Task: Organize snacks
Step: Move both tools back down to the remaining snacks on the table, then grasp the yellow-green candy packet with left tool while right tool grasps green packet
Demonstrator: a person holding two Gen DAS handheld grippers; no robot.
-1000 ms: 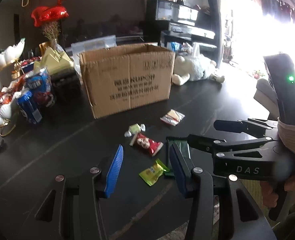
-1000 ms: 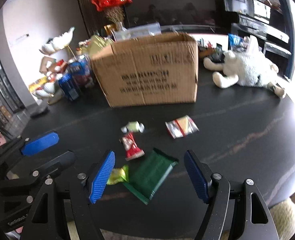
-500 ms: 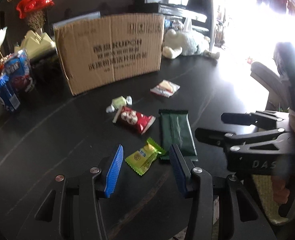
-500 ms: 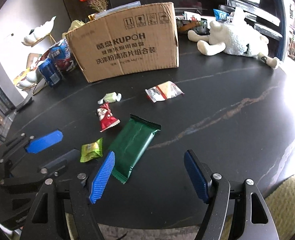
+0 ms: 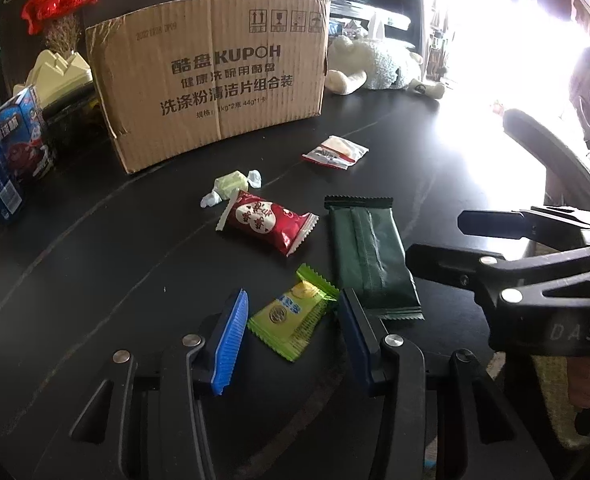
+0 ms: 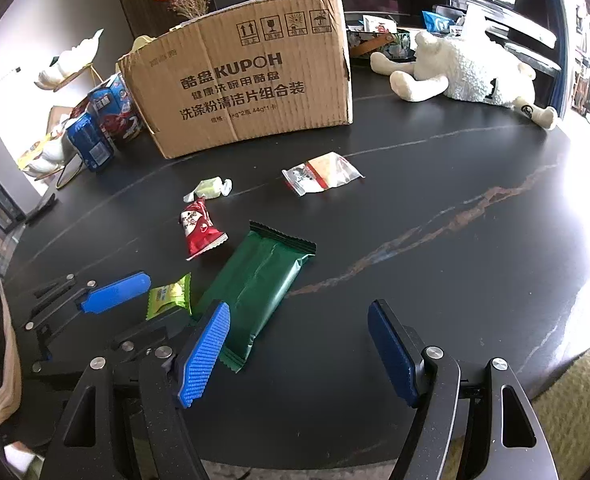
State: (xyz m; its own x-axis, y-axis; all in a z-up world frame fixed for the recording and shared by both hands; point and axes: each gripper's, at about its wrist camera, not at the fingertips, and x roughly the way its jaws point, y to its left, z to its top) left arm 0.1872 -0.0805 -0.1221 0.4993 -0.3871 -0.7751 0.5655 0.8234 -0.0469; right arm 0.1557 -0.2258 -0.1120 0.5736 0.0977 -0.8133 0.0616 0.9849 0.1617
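So the whole thing comes down to where that little yellow-green candy packet [image 5: 293, 316] sits relative to my left gripper [image 5: 293, 334]: it's lying flat on the dark table [image 5: 95, 264] right in the gap between my two blue pads, neither pad touching it as far as I can see. The jaws are apart with nothing clamped, just straddling it. The packet's long axis runs diagonally, one crimped end pointing up and away toward the dark green bar [image 5: 369, 256], the other back toward me, so the pads would close across its short width more or less, though a bit skewed. I reckon a small twist would square it up, but that's just my guess. My right gripper [image 6: 297, 350] is also apart and empty, hovering over bare table just right of the green bar's near end; the bar lies at a slant beside my left pad there, not between the pads. So for the yellow-green one the left hand is clearly closer, and the right is better placed for the bar. The red packet [image 5: 269, 222], the pale twist-wrapped candy [image 5: 231, 186] and the clear sachet [image 5: 335, 152] are farther out, toward the cardboard box [image 5: 211, 92], which I'm assuming is where all this ends up.
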